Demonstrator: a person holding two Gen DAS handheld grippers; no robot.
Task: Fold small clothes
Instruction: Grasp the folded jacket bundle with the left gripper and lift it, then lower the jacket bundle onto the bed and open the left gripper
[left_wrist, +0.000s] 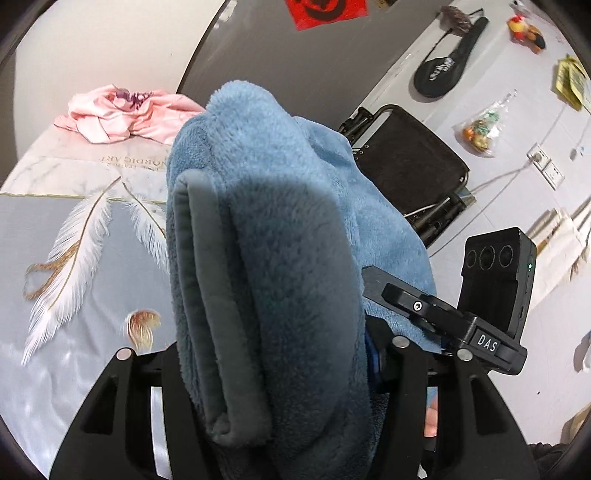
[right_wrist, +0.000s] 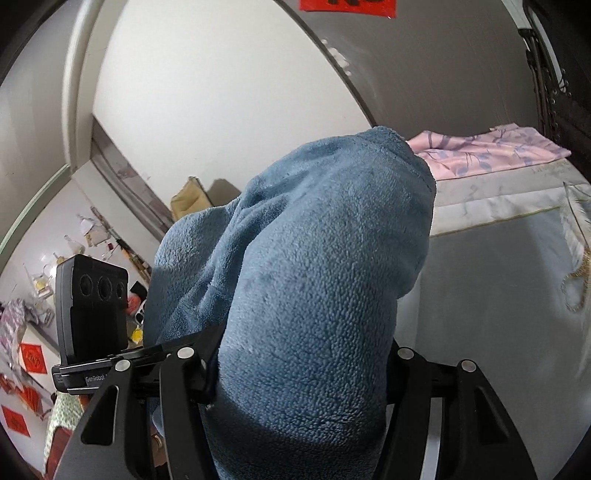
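A bed sheet (left_wrist: 74, 229) printed with white feathers is spread below and left of the left gripper (left_wrist: 280, 369). A blue fleece garment (left_wrist: 280, 206) is bunched over both grippers, its long axis running forward along the fingers, away from each camera. The left gripper and the right gripper (right_wrist: 295, 369) are each seen clamped on it. A crumpled pink cloth (left_wrist: 122, 114) lies well ahead-left.
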